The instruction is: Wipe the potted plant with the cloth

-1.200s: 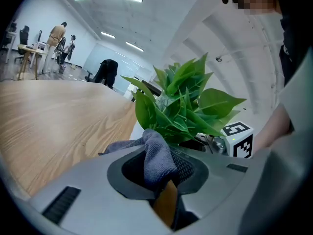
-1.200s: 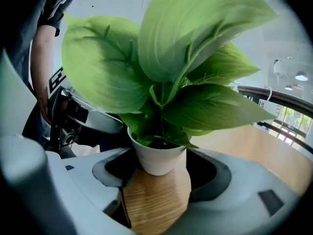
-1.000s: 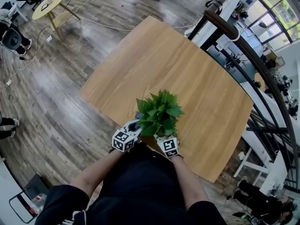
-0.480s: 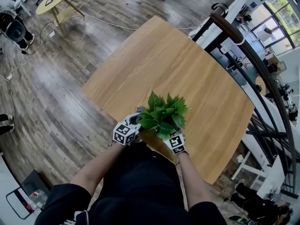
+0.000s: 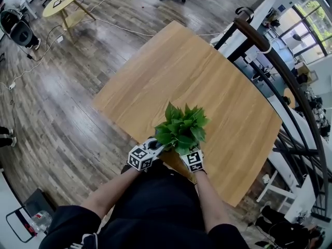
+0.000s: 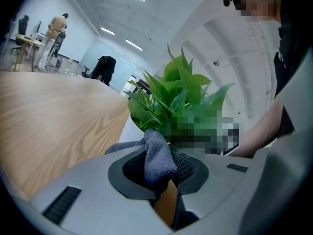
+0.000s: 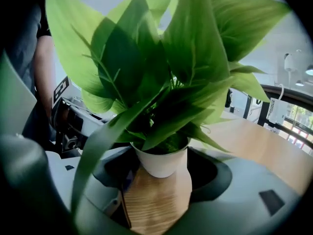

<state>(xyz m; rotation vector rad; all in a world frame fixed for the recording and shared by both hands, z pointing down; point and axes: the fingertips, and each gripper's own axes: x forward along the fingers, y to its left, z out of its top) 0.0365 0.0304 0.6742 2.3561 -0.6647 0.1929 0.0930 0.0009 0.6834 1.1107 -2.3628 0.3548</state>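
Wooden table (image 5: 207,82), potted plant (image 5: 181,126), grey plank floor (image 5: 62,118)

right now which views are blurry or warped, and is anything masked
head view: sharp, but the fisheye bows the table edges, with bright windows top right; left gripper view: cloth crisp, mosaic patches laid over part of the plant; right gripper view: near leaves soft, white pot clearer, dark corners
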